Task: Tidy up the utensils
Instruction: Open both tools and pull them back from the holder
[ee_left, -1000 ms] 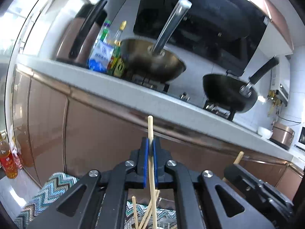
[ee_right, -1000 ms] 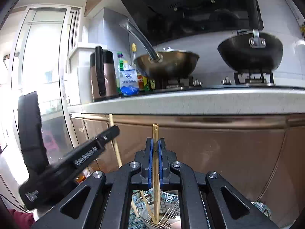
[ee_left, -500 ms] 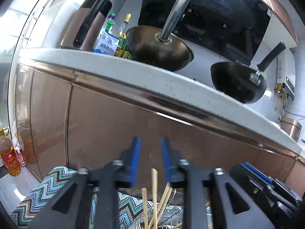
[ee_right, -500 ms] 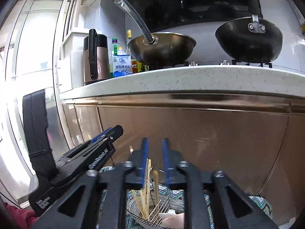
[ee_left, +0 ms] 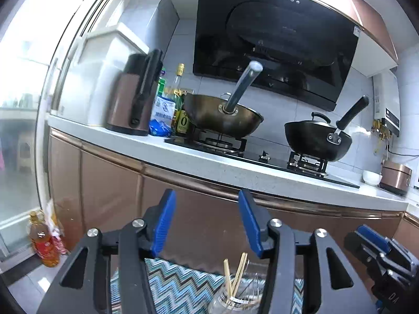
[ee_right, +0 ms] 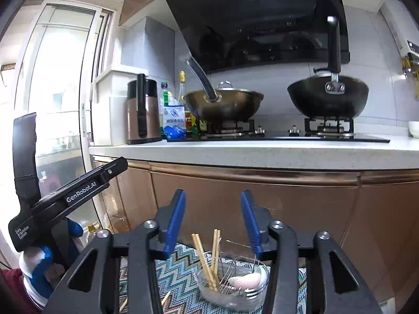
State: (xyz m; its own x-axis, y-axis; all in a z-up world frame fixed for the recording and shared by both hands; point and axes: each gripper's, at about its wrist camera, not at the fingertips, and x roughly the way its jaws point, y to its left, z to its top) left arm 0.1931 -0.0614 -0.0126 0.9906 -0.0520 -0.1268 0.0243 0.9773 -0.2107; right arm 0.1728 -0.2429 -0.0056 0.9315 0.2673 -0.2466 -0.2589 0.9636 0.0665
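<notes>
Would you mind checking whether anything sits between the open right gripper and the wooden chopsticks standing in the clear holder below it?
Nothing visible does. The right gripper is open above the clear glass holder, and the wooden chopsticks stand upright in the gap under its blue pads. The pale pink spoon lies in the holder's other side, off that path.

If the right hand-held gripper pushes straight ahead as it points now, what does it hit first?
Probably the brown cabinet front below the countertop; the open right hand-held gripper frames it, nothing visibly between. Depth unclear.
</notes>
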